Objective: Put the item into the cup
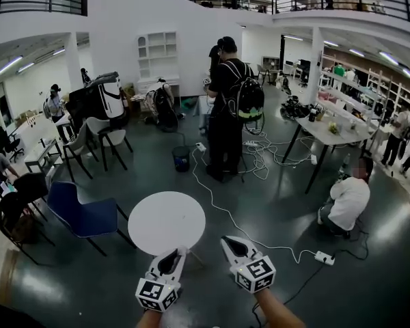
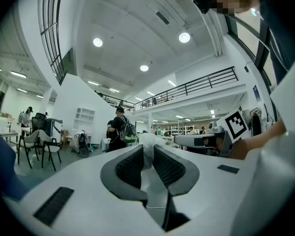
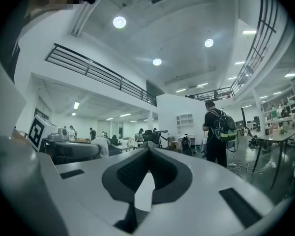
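Observation:
My left gripper (image 1: 171,257) hovers at the near edge of a round white table (image 1: 167,221). In the left gripper view it (image 2: 148,154) is shut on a crumpled white item (image 2: 148,144) that pokes out past the tips. My right gripper (image 1: 231,243) is beside it on the right, just off the table's rim. Its jaws (image 3: 148,150) meet at the tips with nothing between them. The right gripper view shows the left gripper (image 3: 71,149) and the white item (image 3: 101,144) at the left. No cup shows in any view.
A blue chair (image 1: 82,214) stands left of the table. A white cable runs over the floor to a power strip (image 1: 324,257) on the right. A person crouches (image 1: 345,203) at the right and another with a backpack (image 1: 229,115) stands beyond. A dark bin (image 1: 181,158) is farther back.

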Tool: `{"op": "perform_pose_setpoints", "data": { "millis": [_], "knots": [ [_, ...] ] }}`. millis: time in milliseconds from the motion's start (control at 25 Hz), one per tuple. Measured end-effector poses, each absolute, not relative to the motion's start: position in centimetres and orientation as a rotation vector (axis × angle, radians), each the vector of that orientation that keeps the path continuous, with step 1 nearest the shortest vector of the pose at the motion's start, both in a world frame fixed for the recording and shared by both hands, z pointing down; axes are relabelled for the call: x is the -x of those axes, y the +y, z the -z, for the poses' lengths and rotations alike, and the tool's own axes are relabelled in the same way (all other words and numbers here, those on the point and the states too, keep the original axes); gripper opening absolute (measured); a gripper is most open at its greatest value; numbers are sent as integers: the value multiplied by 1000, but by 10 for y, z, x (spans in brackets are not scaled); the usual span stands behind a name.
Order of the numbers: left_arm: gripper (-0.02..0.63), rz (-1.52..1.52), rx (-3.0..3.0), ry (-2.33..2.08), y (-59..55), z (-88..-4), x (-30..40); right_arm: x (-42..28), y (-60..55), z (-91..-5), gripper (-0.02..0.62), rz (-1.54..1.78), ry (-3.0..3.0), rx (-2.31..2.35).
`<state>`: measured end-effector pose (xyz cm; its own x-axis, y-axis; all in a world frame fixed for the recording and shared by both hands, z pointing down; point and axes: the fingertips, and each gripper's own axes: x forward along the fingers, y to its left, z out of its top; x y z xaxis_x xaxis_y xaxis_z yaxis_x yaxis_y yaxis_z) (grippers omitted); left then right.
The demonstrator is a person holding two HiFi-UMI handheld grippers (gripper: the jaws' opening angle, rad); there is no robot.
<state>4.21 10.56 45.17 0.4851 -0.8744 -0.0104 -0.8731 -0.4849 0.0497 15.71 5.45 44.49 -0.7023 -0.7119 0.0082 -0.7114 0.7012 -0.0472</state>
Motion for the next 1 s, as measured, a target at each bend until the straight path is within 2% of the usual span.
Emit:
{"op": "perform_pose_setpoints", "data": {
  "millis": [400, 1000],
  "knots": [
    [72, 30, -2650, -1608, 100, -456, -56, -170, 41, -443, 17, 79, 2892, 1158],
    [72, 43, -2641, -1600, 36, -462, -9, -123, -19, -452, 17, 81, 2904, 1185]
  ]
}}
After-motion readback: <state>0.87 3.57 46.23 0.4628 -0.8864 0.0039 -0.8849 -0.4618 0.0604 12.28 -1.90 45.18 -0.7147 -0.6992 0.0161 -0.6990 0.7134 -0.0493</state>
